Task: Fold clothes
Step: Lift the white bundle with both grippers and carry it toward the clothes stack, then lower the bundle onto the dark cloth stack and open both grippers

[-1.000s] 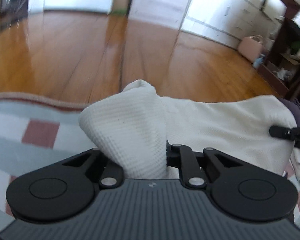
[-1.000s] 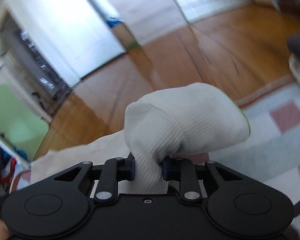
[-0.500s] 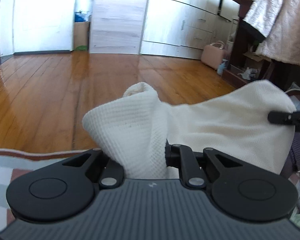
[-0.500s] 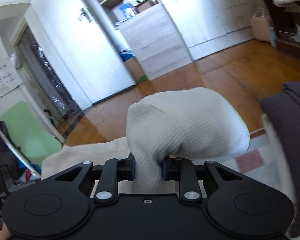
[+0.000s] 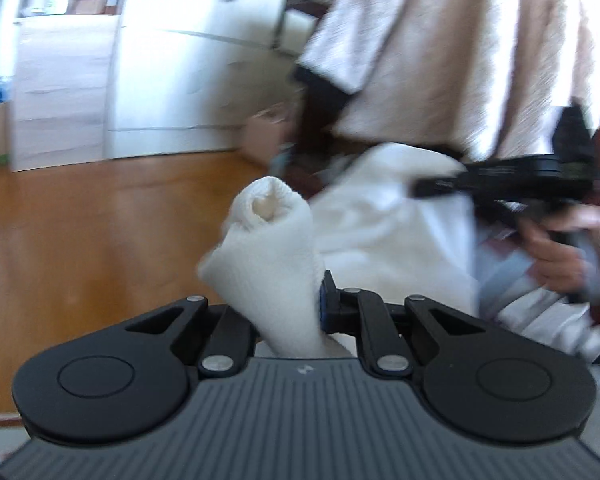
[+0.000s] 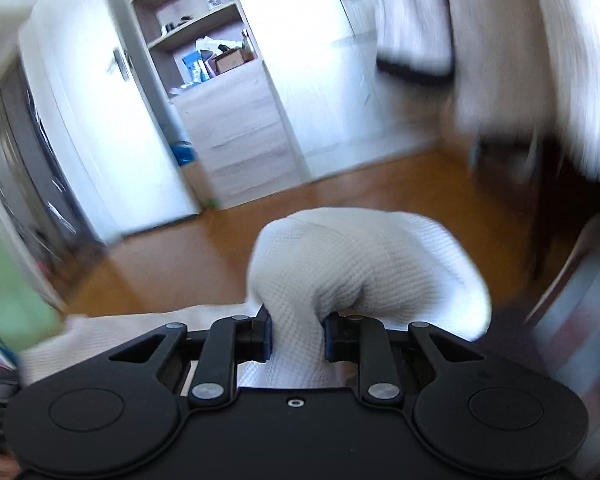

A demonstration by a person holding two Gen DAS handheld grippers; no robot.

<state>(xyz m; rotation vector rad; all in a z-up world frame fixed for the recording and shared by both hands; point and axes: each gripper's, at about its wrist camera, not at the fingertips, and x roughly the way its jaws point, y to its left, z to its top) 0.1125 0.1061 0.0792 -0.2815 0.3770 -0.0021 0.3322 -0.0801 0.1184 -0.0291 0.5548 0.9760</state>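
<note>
My jaws are clamped on cloth on both sides: the left gripper [image 5: 288, 312] pinches a bunched corner of the white garment [image 5: 388, 236], and the right gripper [image 6: 296, 336] pinches another corner of it, the waffle-weave fabric bulging up over and ahead of the jaws. In the left wrist view the garment stretches away to the right of my jaws toward the right gripper [image 5: 500, 180], held by my right hand [image 5: 560, 252], so the cloth hangs in the air between the two grips. Beyond the jaws lie a wooden floor [image 5: 100, 220] and white cabinets [image 6: 236, 128]; a pale furry blanket [image 5: 460, 48] hangs high ahead and to the right. Both views are smeared with motion blur, so finer detail is lost.

I judge the step in hand to be lifting and spreading the garment so it can be laid out flat for folding. To do it well, I should keep both grips firm, since each holds only a wad of fabric and a slackened jaw could let a corner slide out. I should draw the two grippers apart until the edge between them runs taut and level, without yanking. Keeping both at the same height should let the body of the garment hang evenly. I would also steer clear of the blanket, so the cloth does not snag or drag on it.
</note>
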